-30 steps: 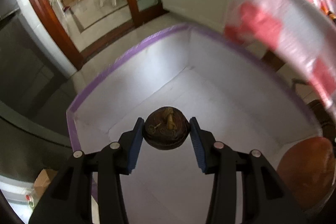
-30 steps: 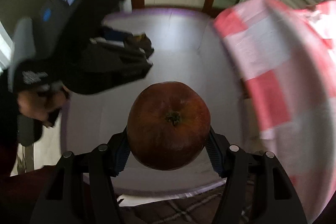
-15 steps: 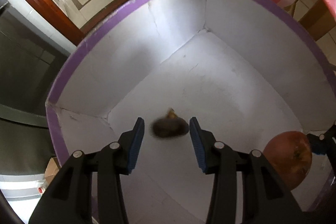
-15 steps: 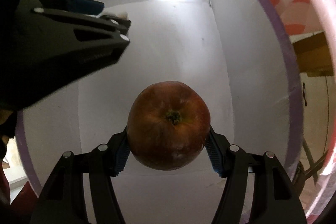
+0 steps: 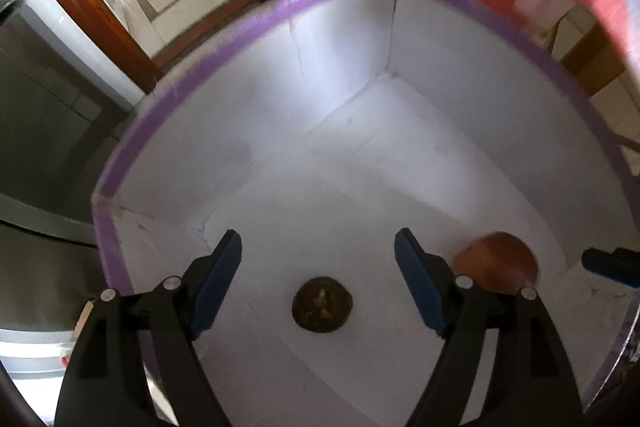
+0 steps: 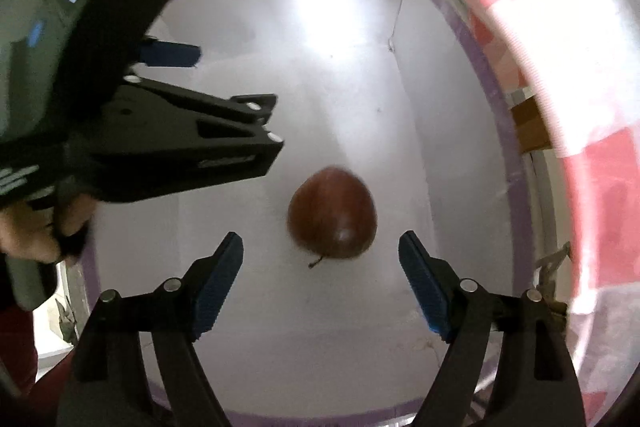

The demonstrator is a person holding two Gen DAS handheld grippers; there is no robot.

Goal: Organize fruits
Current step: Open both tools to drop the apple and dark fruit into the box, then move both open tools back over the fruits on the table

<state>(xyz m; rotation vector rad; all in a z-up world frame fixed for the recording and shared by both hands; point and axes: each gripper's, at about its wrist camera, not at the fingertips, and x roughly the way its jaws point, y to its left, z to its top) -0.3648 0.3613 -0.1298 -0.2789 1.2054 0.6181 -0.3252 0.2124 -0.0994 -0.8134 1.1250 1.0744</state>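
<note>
Both tongs are opening over the white box (image 5: pixel 460 75); the left tongs (image 5: pixel 318 283) grip nothing, the small dark fruit (image 5: pixel 322 304) lying on the floor below; the right tongs (image 6: pixel 320 287) are likewise empty, the apple (image 6: pixel 332 213) loose below; lift both straight up, clear of the walls.

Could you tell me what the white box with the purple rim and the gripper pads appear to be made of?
The box looks like matte white foam board or card, creased at the corners, with purple tape along its rim. The left gripper's pads look like ribbed blue rubber; the exact material is unclear.
</note>
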